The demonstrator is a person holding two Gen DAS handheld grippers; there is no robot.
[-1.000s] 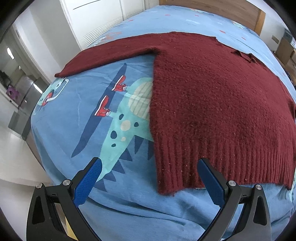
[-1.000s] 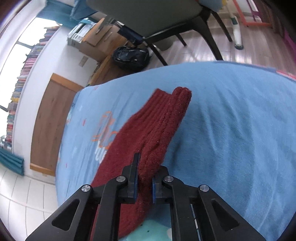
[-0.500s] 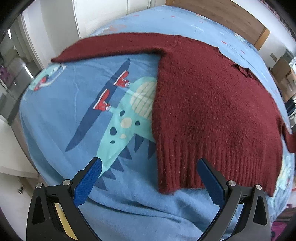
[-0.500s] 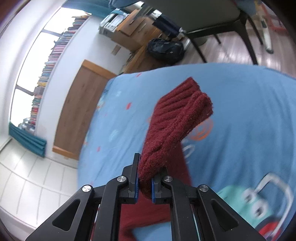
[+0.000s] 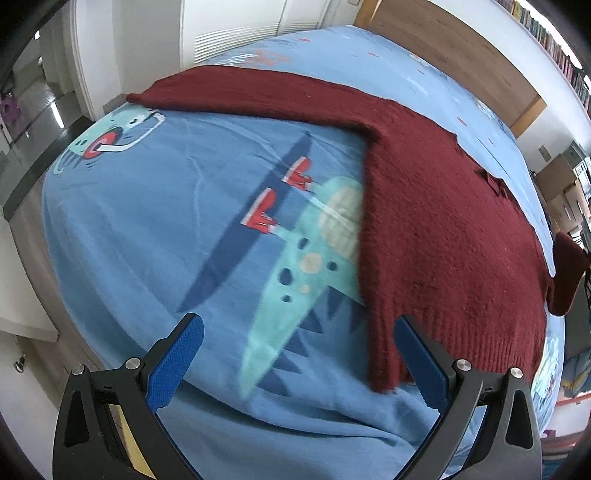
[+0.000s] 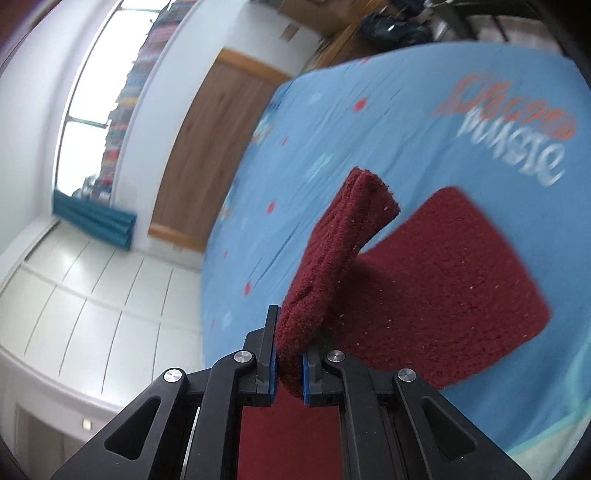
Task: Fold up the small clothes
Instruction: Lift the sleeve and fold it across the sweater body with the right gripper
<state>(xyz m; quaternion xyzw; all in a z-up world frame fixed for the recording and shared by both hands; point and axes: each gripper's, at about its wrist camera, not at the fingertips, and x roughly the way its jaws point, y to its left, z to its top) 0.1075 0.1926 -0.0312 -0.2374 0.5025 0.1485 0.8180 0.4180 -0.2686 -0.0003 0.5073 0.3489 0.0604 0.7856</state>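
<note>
A dark red knitted sweater (image 5: 436, 229) lies flat on the blue cartoon-print bedsheet (image 5: 184, 229), one sleeve (image 5: 251, 92) stretched toward the far left edge. My left gripper (image 5: 295, 358) hovers open above the sweater's ribbed hem corner (image 5: 384, 373), touching nothing. In the right wrist view my right gripper (image 6: 288, 363) is shut on the other sleeve's cuff (image 6: 332, 254), which sticks up above the sweater body (image 6: 454, 280). That lifted sleeve end (image 5: 567, 273) shows at the right edge of the left wrist view.
A wooden headboard (image 5: 443, 48) runs along the bed's far end, also seen as headboard (image 6: 207, 147) in the right view. White cupboard doors (image 5: 236, 29) stand beyond the bed. Cardboard boxes (image 5: 561, 181) sit at the right, and floor (image 5: 22, 258) drops off past the left bed edge.
My right gripper has lifted the sleeve cuff off the bed and swung it over the sweater body. My left gripper has drifted along the hem, still open.
</note>
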